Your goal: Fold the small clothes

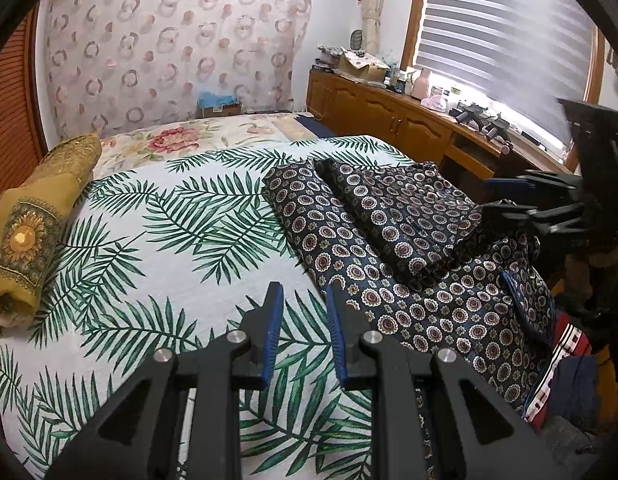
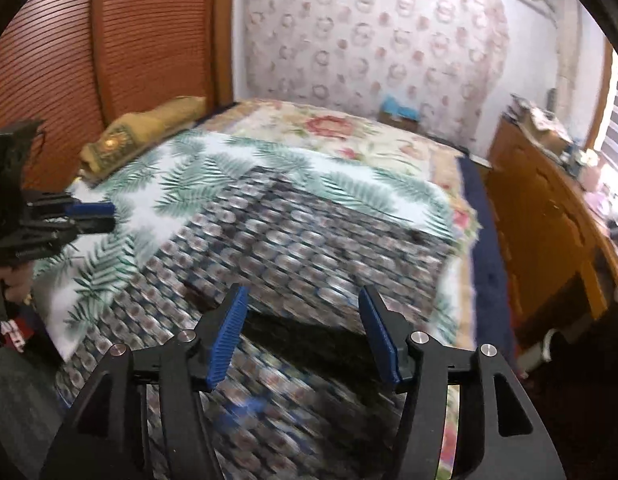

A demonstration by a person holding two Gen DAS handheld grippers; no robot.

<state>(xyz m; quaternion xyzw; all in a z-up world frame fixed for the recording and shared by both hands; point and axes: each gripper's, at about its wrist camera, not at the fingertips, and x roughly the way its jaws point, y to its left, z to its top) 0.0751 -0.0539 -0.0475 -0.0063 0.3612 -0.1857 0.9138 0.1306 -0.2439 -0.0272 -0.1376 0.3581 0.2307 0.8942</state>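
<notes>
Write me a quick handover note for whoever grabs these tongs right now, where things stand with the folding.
Left tongs: open with a narrow gap, holding nothing, over the palm-leaf bedspread just left of the garment.
Right tongs: open wide, holding nothing, above the garment; that view is motion-blurred.
Dark patterned garment: lies on the right side of the bed, with one part already folded over on top.
Done: a first fold appears to be made.
Left: the near part still lies loose and rumpled toward the bed edge; it probably needs folding in and squaring up. More clothes sit off the near right edge.

Yellow pillow [image 1: 37,220] on palm-leaf bedspread [image 1: 157,248] (wooden cabinet [image 1: 389,120] beyond).
</notes>
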